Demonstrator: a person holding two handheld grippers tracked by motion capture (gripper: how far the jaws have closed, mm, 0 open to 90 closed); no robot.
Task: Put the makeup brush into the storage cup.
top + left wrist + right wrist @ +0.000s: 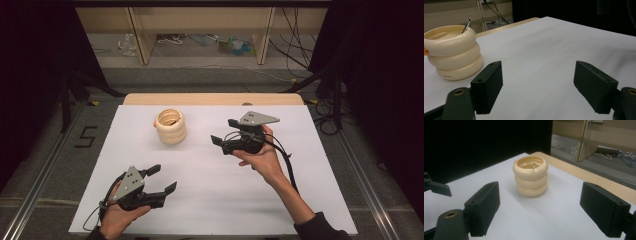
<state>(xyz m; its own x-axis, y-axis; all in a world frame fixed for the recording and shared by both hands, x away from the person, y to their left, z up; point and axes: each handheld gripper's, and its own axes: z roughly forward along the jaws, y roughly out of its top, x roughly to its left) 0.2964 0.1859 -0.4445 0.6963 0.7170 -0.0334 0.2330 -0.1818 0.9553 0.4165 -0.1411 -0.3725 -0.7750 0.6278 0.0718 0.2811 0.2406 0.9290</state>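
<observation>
Black right tool gapes wide, empty, facing cream ringed holder.

A cream ringed holder stands on a white table; both tools have black jaws.

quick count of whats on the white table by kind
cream ringed holder: 1
thin stick in the holder: 1
tools, left and right, both open: 2
total: 4
</observation>
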